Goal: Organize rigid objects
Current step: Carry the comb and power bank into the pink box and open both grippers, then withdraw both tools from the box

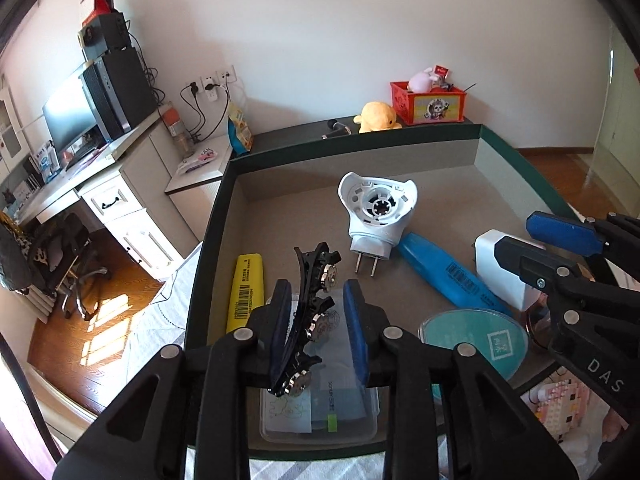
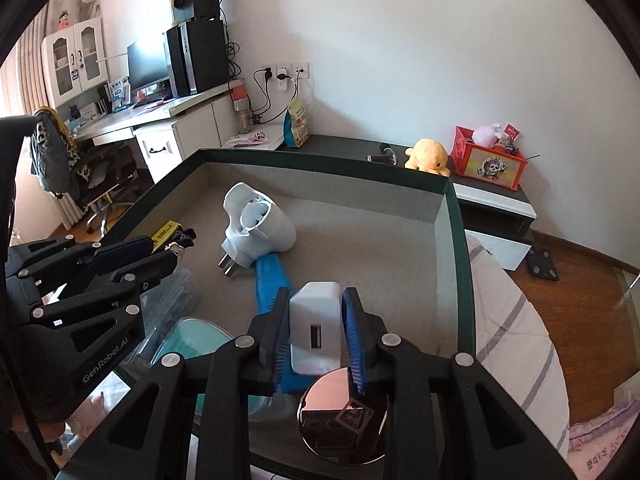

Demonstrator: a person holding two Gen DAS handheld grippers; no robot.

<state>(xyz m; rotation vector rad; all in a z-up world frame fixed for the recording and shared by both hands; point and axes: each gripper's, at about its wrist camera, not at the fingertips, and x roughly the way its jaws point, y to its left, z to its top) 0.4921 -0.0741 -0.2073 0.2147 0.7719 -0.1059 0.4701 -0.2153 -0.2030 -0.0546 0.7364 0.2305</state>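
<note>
A shallow open box with dark green rim (image 1: 208, 240) and a grey felt-like floor carries the things. On its floor lie a yellow highlighter pen with a barcode label (image 1: 245, 292) by the left wall, a white plastic plug-in device with two metal prongs (image 1: 376, 216) near the middle, and a blue highlighter pen with a barcode (image 1: 452, 272) just beside the plug. Nearer the front edge sit a clear lidded plastic case holding paper sheets (image 1: 320, 412), a round teal-lidded tin (image 1: 476, 340), and a round shiny mirror-like disc (image 2: 340, 416).
</note>
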